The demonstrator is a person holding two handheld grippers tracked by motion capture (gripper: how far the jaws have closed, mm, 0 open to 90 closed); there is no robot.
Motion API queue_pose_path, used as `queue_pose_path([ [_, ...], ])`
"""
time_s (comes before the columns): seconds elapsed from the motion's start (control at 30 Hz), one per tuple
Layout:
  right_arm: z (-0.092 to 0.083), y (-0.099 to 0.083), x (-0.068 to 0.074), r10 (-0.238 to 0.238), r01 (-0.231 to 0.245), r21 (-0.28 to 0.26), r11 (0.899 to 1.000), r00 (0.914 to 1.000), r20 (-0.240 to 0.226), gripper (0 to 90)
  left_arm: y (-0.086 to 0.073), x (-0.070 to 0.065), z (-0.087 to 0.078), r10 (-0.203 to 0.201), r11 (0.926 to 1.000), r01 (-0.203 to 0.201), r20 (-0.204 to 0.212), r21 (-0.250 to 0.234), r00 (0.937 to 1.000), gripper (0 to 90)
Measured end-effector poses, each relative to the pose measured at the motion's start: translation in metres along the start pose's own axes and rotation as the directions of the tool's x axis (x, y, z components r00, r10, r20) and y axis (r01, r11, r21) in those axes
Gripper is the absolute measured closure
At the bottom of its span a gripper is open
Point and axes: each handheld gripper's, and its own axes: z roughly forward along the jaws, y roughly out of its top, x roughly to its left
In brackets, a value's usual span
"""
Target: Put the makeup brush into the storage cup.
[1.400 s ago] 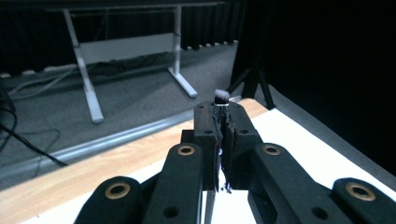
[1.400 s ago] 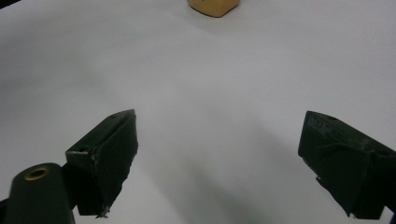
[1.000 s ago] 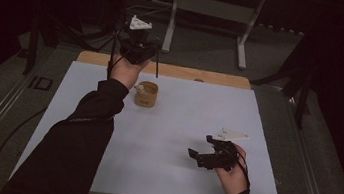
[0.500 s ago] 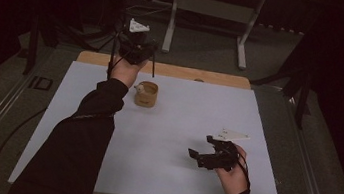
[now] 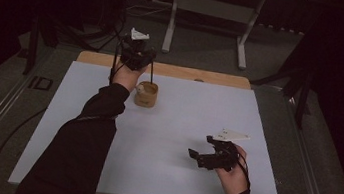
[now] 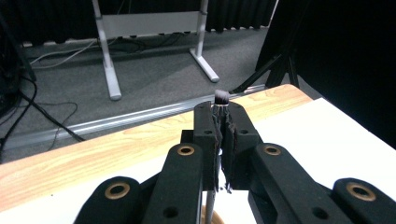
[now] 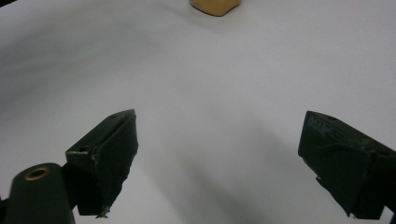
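Note:
A small tan cup [image 5: 146, 94] stands on the white table top [image 5: 181, 123], towards the back left. Just above and behind it my left gripper [image 5: 136, 55] is held up in the air, shut on a thin stick [image 5: 152, 72] that hangs down towards the cup. In the left gripper view the jaws of this gripper [image 6: 221, 112] are pressed together on the stick, whose black tip [image 6: 222, 97] pokes out above them. My right gripper [image 5: 202, 149] rests low at the front right, open with nothing in it. In its own view the right gripper [image 7: 218, 128] faces bare table, with the cup [image 7: 215, 5] far off.
A wooden strip [image 5: 163, 69] runs along the table's far edge. Beyond it on the grey floor are a white metal frame [image 5: 211, 11] and loose cables. Dark stands flank the table on both sides.
The left gripper has sunk a little towards the cup with the stick in it. The right gripper has stayed put.

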Motion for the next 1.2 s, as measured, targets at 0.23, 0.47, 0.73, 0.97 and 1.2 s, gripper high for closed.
queue_pose_path([
  [0.23,0.000,0.000,0.000,0.001,-0.001,0.000,1.000,1.0000,0.000,11.8,-0.012,0.004,0.010,-0.004,0.9993,0.004,-0.007,0.039,1.0000,85.0],
  [0.47,0.001,0.000,0.000,0.003,-0.003,0.002,1.000,1.0000,-0.001,11.8,-0.020,0.009,0.016,-0.020,0.9985,0.021,-0.005,0.050,0.9998,84.9],
  [0.73,0.001,-0.001,0.000,0.002,-0.002,0.006,1.000,1.0000,0.000,11.8,-0.026,0.009,0.021,-0.037,0.9966,0.037,0.000,0.073,0.9993,84.9],
  [0.97,0.001,0.000,0.000,0.001,-0.001,0.004,1.000,1.0000,-0.002,11.8,-0.033,0.012,0.027,-0.047,0.9932,0.048,-0.012,0.106,0.9988,84.6],
  [1.2,0.000,0.000,0.000,-0.003,0.003,0.001,1.000,1.0000,0.004,11.7,-0.033,0.012,0.030,-0.076,0.9878,0.081,-0.042,0.133,0.9962,81.7],
])
